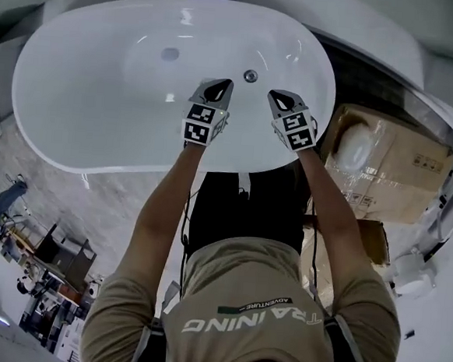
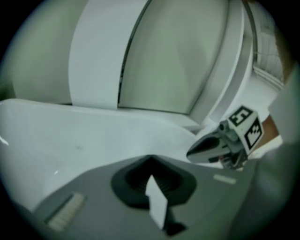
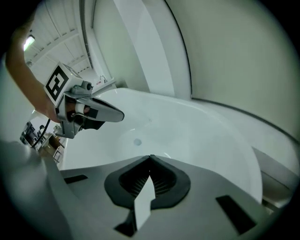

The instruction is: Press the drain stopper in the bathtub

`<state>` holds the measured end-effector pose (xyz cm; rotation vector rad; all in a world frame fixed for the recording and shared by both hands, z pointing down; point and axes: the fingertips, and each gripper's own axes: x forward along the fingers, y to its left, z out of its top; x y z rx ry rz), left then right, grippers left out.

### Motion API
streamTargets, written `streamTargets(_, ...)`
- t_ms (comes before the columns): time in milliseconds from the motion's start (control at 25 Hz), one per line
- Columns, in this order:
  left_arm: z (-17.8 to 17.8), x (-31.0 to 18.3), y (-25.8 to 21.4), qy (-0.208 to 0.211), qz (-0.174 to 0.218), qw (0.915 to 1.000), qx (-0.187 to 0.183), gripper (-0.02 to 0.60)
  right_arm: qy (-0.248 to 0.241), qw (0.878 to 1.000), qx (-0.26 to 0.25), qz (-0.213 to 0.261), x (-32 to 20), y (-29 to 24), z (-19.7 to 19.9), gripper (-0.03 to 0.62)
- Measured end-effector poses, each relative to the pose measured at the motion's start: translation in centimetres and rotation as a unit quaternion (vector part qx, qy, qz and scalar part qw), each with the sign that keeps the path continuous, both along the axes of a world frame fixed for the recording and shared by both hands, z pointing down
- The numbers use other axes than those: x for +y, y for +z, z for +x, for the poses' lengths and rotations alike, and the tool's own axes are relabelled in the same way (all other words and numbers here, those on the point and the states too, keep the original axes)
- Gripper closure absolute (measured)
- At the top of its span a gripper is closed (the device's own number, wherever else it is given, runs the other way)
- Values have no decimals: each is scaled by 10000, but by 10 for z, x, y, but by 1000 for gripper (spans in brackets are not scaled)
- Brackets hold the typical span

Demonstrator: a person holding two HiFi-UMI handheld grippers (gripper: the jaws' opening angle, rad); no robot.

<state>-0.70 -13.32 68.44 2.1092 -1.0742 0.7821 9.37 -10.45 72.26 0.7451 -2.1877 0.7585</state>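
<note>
A white oval bathtub fills the upper part of the head view. Its round drain stopper lies in the tub's bottom, left of both grippers; the right gripper view shows the stopper as a small grey disc. A small round metal fitting sits on the tub wall between the gripper tips. My left gripper and right gripper hang side by side over the tub's near right part, both shut and holding nothing. Both gripper views, left gripper and right gripper, show jaws meeting at the tip.
A cardboard box holding a white object stands right of the tub. More white fixtures curve behind it. A marble floor and cluttered furniture lie at the lower left. The tub rim crosses under my forearms.
</note>
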Motion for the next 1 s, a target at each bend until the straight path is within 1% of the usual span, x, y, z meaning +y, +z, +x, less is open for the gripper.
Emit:
streamTargets(80, -6, 0, 48, 46, -116, 9998, -178, 580, -158, 9997, 127, -114, 2, 40, -13, 585)
streamTargets(120, -5, 4, 66, 17, -191, 9997, -179, 580, -206, 9995, 168, -192, 6, 57, -15, 585)
streamTargets(200, 1, 14, 91, -34, -329, 9993, -158, 580, -196, 9991, 169, -341, 16, 80, -19, 585)
streamTargets(320, -1, 23, 125, -86, -601, 9980, -198, 580, -162, 9991, 79, -384, 16, 109, -30, 585)
streamTargets(440, -3, 31, 163, -126, -845, 9962, -156, 580, -216, 9980, 300, -518, 17, 150, -37, 585)
streamTargets(560, -6, 35, 190, -146, -932, 9955, -81, 580, -122, 9956, 544, -749, 19, 189, -40, 585)
streamTargets(680, -12, 35, 217, -127, -1028, 9946, -74, 580, 34, 9937, 699, -873, 18, 221, -43, 585)
streamTargets(840, -17, 27, 254, -94, -1095, 9939, -29, 580, -46, 9921, 801, -968, 17, 266, -52, 585)
streamTargets(1000, -19, 21, 288, 213, -1158, 9929, -152, 580, -67, 9895, 911, -1118, 12, 310, -52, 585)
